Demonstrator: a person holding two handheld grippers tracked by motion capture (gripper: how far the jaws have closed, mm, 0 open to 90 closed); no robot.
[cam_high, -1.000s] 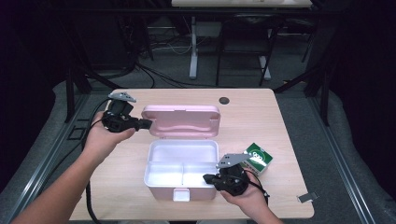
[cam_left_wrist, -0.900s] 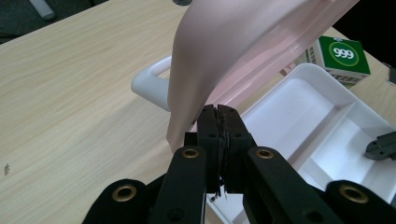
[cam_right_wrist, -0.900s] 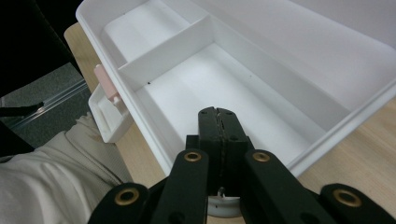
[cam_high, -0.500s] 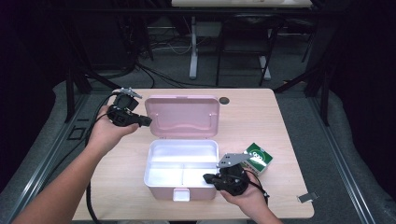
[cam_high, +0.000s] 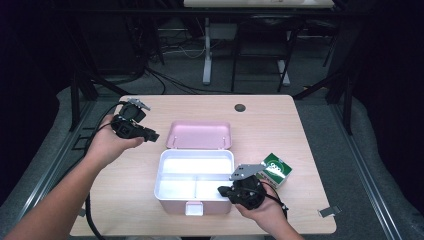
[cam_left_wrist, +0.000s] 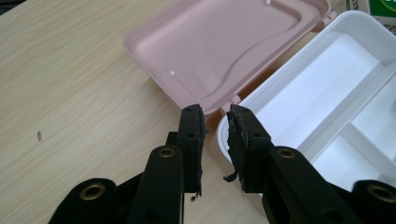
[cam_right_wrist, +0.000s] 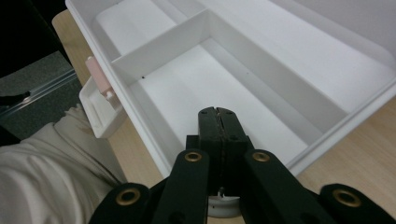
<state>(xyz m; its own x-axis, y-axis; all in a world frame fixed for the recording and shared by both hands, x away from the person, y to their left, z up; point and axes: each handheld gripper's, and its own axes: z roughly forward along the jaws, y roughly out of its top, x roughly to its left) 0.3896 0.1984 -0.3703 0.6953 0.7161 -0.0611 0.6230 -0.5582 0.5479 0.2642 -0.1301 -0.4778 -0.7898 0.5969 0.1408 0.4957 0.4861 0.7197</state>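
Right gripper view: lunchbox (cam_right_wrist: 261, 70) edges cropped

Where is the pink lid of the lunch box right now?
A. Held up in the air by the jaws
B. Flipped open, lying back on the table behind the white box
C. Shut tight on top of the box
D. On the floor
B: the pink lid lies flat and open on the table behind the white box, its inside facing up.
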